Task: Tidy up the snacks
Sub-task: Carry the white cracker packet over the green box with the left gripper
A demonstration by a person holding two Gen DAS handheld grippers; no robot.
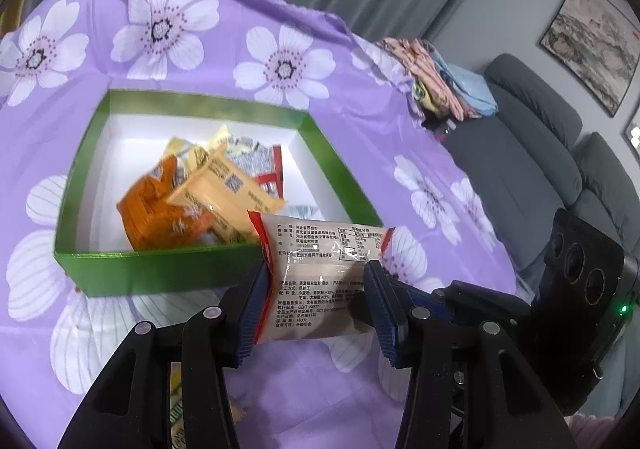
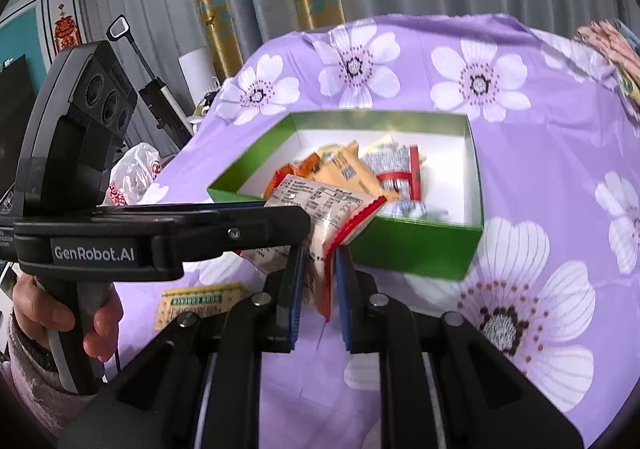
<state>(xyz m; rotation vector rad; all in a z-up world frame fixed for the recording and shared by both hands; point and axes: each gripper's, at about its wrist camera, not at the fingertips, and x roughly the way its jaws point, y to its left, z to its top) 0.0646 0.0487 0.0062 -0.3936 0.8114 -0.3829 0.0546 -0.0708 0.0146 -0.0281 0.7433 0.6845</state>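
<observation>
A pale snack packet (image 1: 320, 249) with red ends and printed text hangs above the purple flowered cloth, just in front of the green box (image 1: 160, 273). My left gripper (image 1: 316, 269) is shut on it, blue pads pressing both sides. In the right wrist view the same packet (image 2: 316, 201) has its red seam pinched in my shut right gripper (image 2: 320, 251). The left gripper's body (image 2: 120, 245) reaches in from the left, held by a hand (image 2: 96, 321). The green box (image 2: 420, 249) holds several packets: orange (image 1: 160, 209), yellow (image 1: 228, 185), red and white (image 2: 400, 173).
A yellow-green packet (image 2: 200, 303) lies loose on the cloth near the left gripper. A grey sofa (image 1: 520, 169) and folded clothes (image 1: 440, 89) sit beyond the table's right edge. A white plastic bag (image 2: 136, 173) lies off the left edge.
</observation>
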